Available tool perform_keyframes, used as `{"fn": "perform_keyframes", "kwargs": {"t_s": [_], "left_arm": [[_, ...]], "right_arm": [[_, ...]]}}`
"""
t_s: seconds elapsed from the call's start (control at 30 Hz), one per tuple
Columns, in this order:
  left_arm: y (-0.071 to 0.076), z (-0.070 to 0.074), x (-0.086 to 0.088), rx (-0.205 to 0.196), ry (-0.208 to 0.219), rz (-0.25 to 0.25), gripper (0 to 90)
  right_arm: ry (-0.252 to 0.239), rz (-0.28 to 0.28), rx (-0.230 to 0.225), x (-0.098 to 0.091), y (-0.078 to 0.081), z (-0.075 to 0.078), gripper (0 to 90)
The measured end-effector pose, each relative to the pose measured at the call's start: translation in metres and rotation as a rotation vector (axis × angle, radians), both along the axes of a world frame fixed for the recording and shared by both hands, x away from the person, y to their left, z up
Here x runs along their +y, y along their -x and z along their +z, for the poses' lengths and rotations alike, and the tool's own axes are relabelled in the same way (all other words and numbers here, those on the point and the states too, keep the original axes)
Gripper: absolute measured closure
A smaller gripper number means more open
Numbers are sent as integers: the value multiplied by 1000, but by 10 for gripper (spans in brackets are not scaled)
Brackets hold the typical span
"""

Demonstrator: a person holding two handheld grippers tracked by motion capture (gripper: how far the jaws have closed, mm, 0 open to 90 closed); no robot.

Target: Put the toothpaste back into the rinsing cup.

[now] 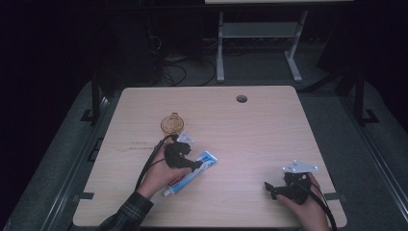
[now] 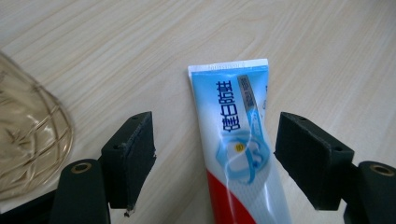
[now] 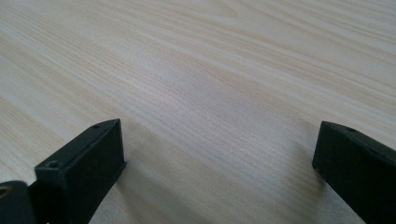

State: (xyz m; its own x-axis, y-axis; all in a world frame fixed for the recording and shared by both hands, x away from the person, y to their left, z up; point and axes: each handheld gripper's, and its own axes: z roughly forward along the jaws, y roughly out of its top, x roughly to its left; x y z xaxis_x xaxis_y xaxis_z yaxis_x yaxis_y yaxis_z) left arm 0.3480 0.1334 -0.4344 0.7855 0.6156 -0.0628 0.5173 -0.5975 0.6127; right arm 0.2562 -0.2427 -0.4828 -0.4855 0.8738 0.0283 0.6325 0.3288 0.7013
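A blue, white and red toothpaste tube (image 1: 208, 158) lies flat on the wooden table (image 1: 260, 134), left of centre. My left gripper (image 1: 193, 164) hangs over its middle. In the left gripper view the tube (image 2: 233, 121) runs between the two jaws, crimped end pointing away, and my left gripper (image 2: 215, 140) is open: the left pad stands well clear of the tube and the right pad sits close beside it. An amber glass cup (image 1: 172, 124) stands just beyond that hand. My right gripper (image 1: 270, 190) rests near the front right edge, open over bare wood (image 3: 219, 154).
The amber cup (image 2: 28, 140) is close to the left jaw. A round cable hole (image 1: 241, 98) sits near the table's far edge. Beyond the table are a metal stand (image 1: 260, 48) and cables on a dark floor.
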Motion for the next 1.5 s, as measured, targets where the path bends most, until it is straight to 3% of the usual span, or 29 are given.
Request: {"fn": "perform_keyframes", "kwargs": {"t_s": [0.23, 0.4, 0.67, 0.73, 0.8, 1.5], "left_arm": [[-5, -11, -14, 9, -39, -11, 280], [-5, -21, -25, 18, -98, -23, 281], [-2, -22, -25, -5, -105, -44, 280], [0, -22, -25, -10, -95, -53, 317], [0, -21, -25, -9, -100, -62, 410], [6, -15, -32, 25, -139, -54, 580]], "right_arm": [[0, 0, 0, 0, 0, 0, 16], [0, 0, 0, 0, 0, 0, 16], [0, 0, 0, 0, 0, 0, 16], [0, 0, 0, 0, 0, 0, 16], [0, 0, 0, 0, 0, 0, 16], [0, 1, 0, 0, 0, 0, 16]]}}
